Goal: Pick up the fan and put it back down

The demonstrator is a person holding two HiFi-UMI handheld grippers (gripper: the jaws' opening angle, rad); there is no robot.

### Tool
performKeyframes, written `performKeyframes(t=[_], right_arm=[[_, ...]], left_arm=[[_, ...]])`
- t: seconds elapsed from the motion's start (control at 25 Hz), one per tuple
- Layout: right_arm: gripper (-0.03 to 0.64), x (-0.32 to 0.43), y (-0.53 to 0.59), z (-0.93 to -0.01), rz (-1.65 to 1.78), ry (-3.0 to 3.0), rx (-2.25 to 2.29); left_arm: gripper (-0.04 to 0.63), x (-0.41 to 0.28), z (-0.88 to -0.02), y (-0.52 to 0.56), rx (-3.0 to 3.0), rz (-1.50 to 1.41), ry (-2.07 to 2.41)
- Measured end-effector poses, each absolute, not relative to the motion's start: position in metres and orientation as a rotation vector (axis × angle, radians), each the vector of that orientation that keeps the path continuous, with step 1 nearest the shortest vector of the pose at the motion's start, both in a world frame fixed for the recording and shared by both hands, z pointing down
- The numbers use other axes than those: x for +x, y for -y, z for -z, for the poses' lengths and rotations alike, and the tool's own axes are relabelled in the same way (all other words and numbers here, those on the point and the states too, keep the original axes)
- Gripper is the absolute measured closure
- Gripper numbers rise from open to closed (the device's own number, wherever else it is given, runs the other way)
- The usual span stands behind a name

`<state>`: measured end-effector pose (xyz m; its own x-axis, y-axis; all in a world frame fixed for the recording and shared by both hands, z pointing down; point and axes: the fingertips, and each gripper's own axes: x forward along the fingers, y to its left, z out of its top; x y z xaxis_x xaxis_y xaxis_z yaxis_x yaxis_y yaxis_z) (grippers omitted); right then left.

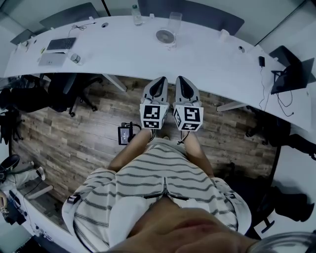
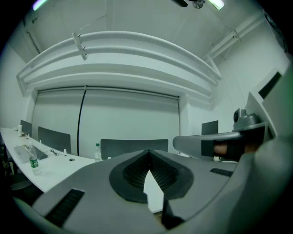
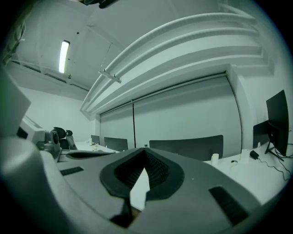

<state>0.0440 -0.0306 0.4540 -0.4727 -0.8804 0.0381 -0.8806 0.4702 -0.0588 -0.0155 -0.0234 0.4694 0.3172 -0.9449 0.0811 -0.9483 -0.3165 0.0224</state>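
A small round fan [image 1: 165, 36] stands on the long white table [image 1: 207, 59], toward its far side. My left gripper [image 1: 159, 80] and right gripper [image 1: 182, 79] are held side by side over the wooden floor, just short of the table's near edge, and point at the fan. Both are shut with nothing between the jaws. In the left gripper view the left gripper [image 2: 149, 154] has its jaws meeting at the tip; the right gripper [image 3: 145, 153] looks the same in its own view. The fan does not show in either gripper view.
A bottle [image 1: 137, 15] and a clear cup [image 1: 174, 22] stand near the fan. A keyboard [image 1: 61, 43] lies at the table's left, a dark monitor [image 1: 291, 74] at the right. Office chairs [image 1: 64, 91] sit under the table's left part. A black box [image 1: 124, 134] lies on the floor.
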Motion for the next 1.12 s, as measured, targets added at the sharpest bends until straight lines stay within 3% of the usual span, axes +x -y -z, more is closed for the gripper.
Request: performKeyframes(t=[1.12], right_arm=[[0.606,-0.025,0.28,-0.446,-0.131,2.576,1.802]], left_arm=[[0.587,-0.096,-0.456,0.282,2.589,-0.115,1.647]])
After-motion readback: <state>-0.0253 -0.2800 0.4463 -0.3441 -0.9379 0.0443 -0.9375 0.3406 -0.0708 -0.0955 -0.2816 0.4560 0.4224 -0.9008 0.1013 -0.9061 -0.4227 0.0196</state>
